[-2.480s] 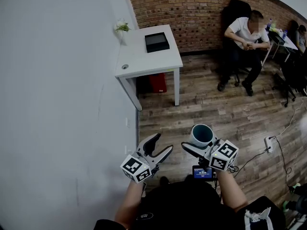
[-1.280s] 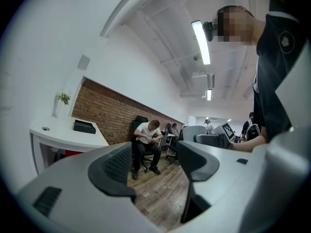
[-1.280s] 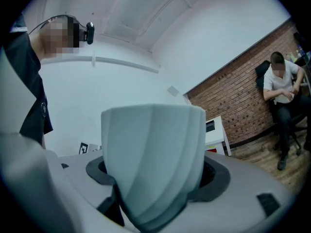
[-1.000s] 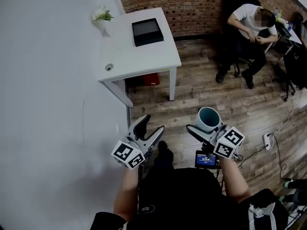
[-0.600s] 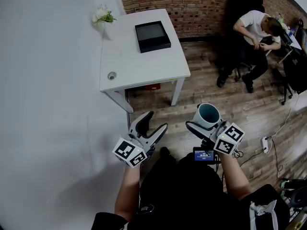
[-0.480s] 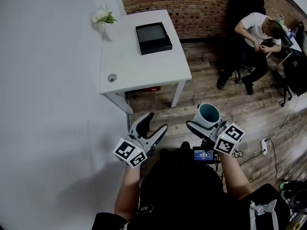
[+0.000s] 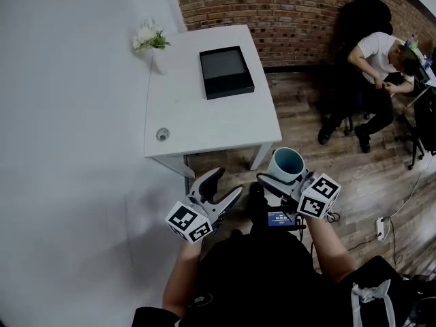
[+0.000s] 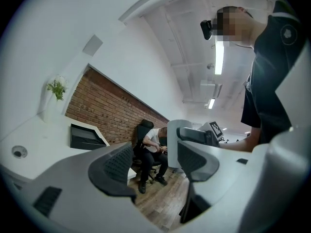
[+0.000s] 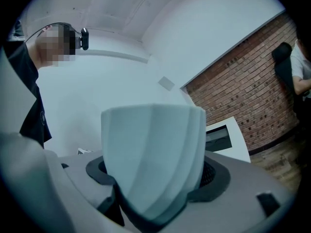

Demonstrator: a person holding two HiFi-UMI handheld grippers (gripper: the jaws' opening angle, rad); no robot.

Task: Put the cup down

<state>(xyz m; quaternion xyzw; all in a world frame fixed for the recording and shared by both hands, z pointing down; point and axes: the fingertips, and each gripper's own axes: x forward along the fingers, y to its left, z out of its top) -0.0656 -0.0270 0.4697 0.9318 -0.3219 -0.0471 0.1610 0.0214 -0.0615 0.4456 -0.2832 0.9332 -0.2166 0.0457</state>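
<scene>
A pale blue-white cup (image 7: 286, 164) with a dark teal inside is held upright in my right gripper (image 7: 276, 176), which is shut on its lower wall. In the head view the cup shows at the near right corner of the white table (image 7: 204, 125). In the right gripper view the cup (image 9: 153, 154) fills the space between the dark pads (image 9: 216, 173). My left gripper (image 7: 223, 187) stands open and holds nothing, left of the cup and just short of the table's near edge. From the left gripper (image 8: 158, 166) I see the cup (image 8: 174, 142) beyond the jaws.
On the table lie a black tray (image 7: 226, 72), a small vase of flowers (image 7: 151, 43) at the far left corner and a round cable hole (image 7: 162, 134). A white wall runs along the left. A person (image 7: 381, 63) sits on a chair by the brick wall.
The person carrying the grippers has stepped toward the table, which now lies right in front of both grippers. The cup stays gripped in the right gripper; the left stays open.
</scene>
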